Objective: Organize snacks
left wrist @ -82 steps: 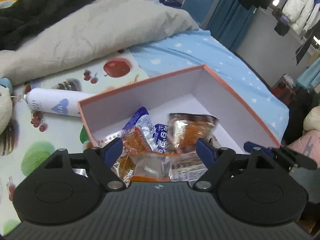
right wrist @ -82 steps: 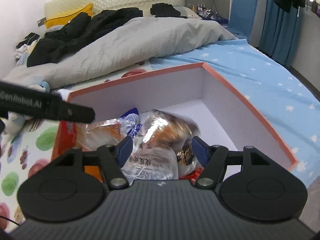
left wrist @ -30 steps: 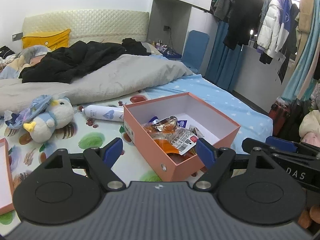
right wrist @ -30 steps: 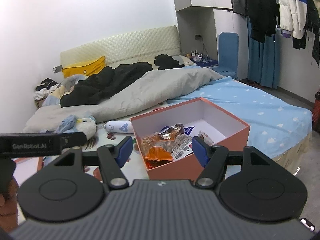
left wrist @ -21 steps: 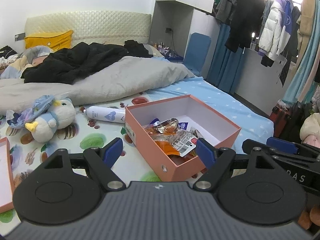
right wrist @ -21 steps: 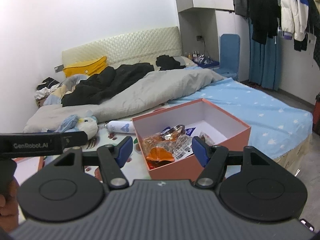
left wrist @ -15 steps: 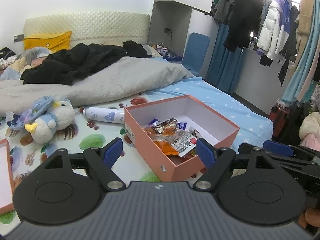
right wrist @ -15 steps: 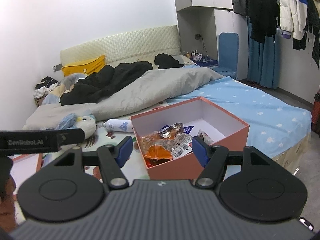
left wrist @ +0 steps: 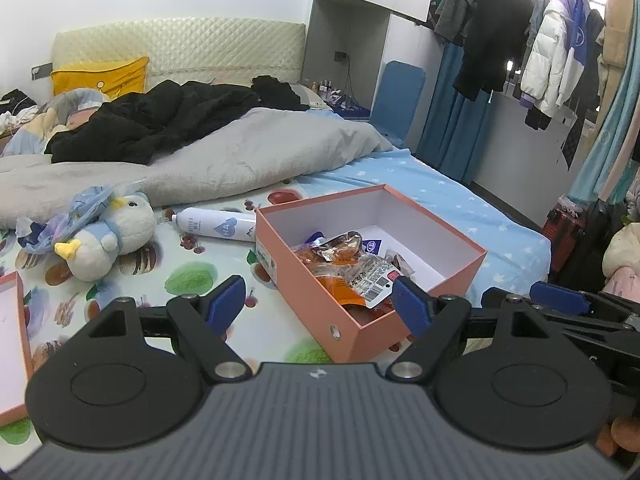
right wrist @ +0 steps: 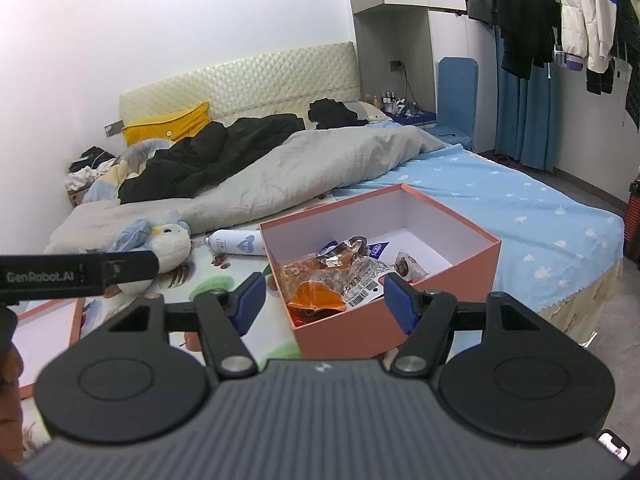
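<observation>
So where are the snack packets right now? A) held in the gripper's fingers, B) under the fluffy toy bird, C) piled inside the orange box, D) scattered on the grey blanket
C: the snack packets lie heaped inside the open orange box on the bed, and neither gripper holds anything.

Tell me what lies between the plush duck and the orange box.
A white bottle lies on its side between the plush duck and the orange box, clearest in the left wrist view.

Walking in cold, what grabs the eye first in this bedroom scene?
An open salmon-pink box sits on the bed's fruit-print sheet, crinkly snack packets heaped in its near end. Left of it lie a white bottle and a plush bird; both black grippers hang open, empty.
</observation>
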Demonstrator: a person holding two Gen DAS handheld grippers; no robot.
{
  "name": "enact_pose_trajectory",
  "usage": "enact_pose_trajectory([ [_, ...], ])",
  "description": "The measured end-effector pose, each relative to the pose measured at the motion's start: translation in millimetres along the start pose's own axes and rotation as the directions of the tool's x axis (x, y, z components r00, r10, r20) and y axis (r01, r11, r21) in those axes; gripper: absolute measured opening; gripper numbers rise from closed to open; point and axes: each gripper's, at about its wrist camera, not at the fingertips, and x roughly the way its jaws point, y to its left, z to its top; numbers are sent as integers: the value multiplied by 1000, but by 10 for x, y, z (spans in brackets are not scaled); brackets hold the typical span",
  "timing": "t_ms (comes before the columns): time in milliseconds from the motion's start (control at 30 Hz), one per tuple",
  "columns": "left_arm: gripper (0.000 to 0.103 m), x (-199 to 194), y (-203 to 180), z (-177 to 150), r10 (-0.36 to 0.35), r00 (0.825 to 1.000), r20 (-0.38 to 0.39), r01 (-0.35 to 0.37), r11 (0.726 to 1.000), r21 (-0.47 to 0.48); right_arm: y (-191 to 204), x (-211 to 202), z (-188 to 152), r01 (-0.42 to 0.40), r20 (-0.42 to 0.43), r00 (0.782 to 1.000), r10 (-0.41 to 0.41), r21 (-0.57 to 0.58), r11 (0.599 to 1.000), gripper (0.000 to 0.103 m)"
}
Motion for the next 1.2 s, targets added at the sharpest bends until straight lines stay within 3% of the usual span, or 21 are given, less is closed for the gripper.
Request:
enact_pose_trajectory([
  [467,86,-39,-18,23,-12,1000,4,12,1000,16,9,-10,18,1,14,1000,-1,-4,1000,67],
  [600,97,-35,1,30,-15,1000,-6,15,1000,7,-5,-19,5,-4,16,1000,4,-2,1000,67],
  [767,103,12,-21,54,30,999,-27,-29,999,36,-32,-23,12,12,19,1000,-12,16,1000,68],
  [867,103,28,-13,71,43,998,-37,-42,999,34,-71,-6,26,18,11,1000,-18,38,999,103],
  [1200,103,-36,-14,79,69,997,-36,-68,997,45,-77,16,32,13,0,1000,-13,61,998,103],
])
